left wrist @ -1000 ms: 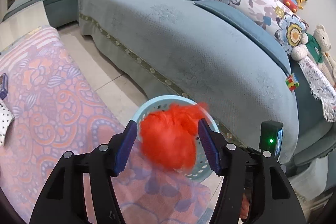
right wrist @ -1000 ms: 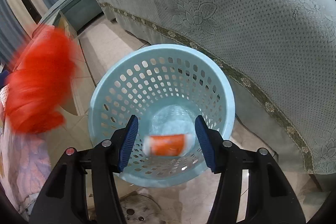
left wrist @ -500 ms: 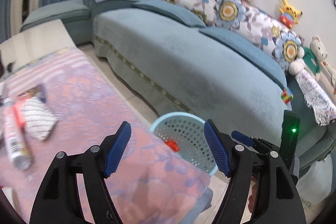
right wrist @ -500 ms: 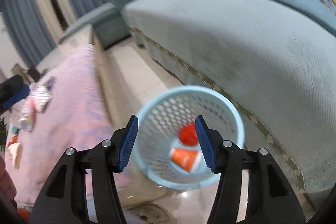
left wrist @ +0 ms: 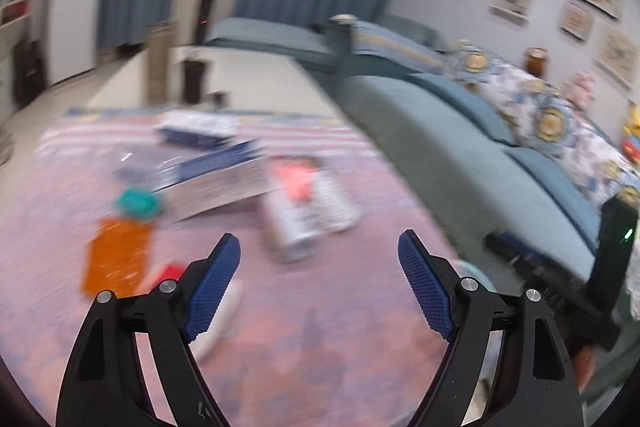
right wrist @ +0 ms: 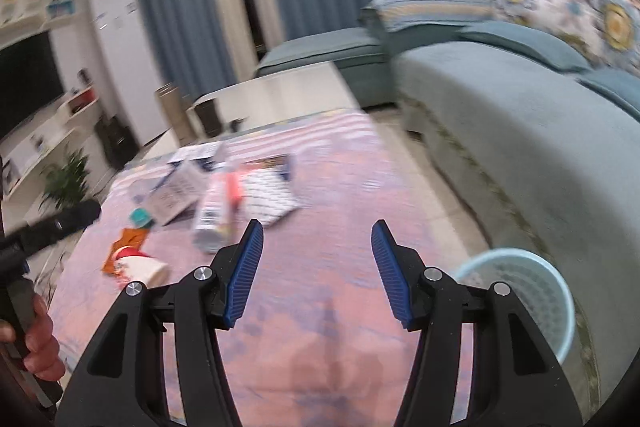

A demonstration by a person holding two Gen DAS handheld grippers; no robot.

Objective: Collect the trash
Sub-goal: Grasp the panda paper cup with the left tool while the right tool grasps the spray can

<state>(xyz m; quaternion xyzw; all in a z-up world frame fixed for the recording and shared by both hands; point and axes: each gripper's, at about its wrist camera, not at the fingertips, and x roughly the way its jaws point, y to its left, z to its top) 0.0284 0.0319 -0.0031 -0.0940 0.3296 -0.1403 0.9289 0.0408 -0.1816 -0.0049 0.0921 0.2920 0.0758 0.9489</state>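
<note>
My left gripper [left wrist: 319, 277] is open and empty above the pink patterned tablecloth [left wrist: 320, 327]. My right gripper [right wrist: 317, 265] is open and empty too. Trash lies on the cloth ahead: an orange wrapper [left wrist: 116, 254], a teal cap [left wrist: 138, 202], a white can with a red item on it [left wrist: 294, 217], a paper cup [right wrist: 138, 267] and blue-white paper packets [left wrist: 216, 173]. The light blue perforated basket [right wrist: 524, 283] stands on the floor at the right, between table and sofa. Both views are blurred.
A long teal sofa [right wrist: 520, 131] with floral cushions runs along the right. A bare white table end [right wrist: 280, 91] lies beyond the cloth. A TV shelf and potted plant [right wrist: 66, 175] stand at the left. The hand holding the left gripper's grip [right wrist: 36, 331] shows at lower left.
The red fluffy item left my left gripper and landed in the basket with the orange piece. Both grippers then swung away from the basket toward the table's trash.
</note>
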